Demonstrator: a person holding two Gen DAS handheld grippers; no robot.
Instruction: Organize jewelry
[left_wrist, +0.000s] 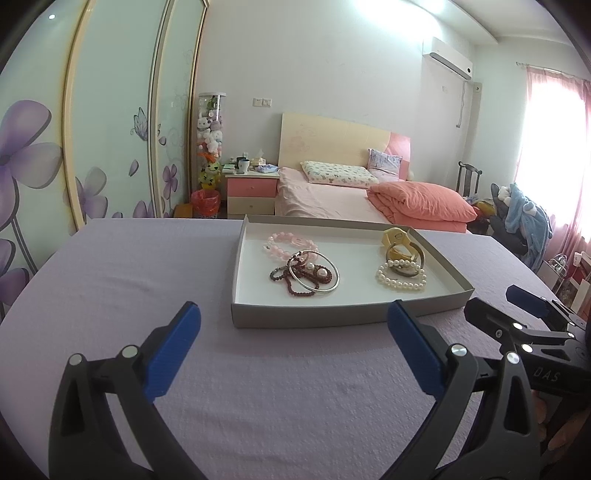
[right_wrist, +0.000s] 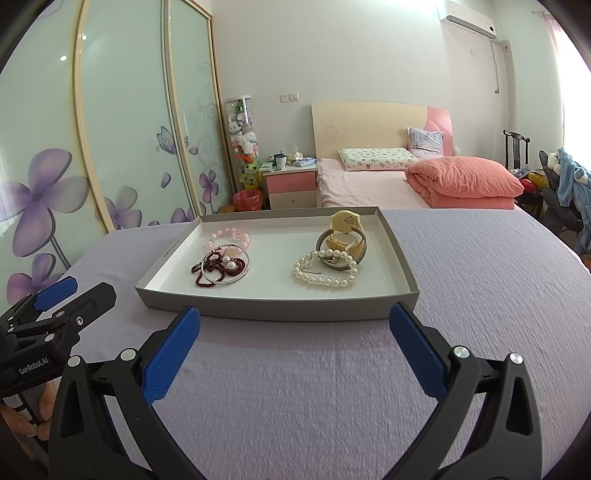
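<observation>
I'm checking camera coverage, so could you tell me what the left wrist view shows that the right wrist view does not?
Only the left wrist view shows the left gripper head-on, jaws wide apart, and the bright pink curtain. Only the right wrist view shows the right gripper head-on, also open, and small lettering on the tray wall. Both show the grey tray holding the pearl bracelet, silver bangle and cream watch.

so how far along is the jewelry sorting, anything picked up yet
Nothing looks sorted yet. In the shallow grey cardboard tray the silver bangle lies tangled with dark red beads beside a pink bead bracelet; the white pearl bracelet touches the cream watch. Nothing is in hand: the left gripper and right gripper hang open and empty short of the tray. All the separating is left.
</observation>
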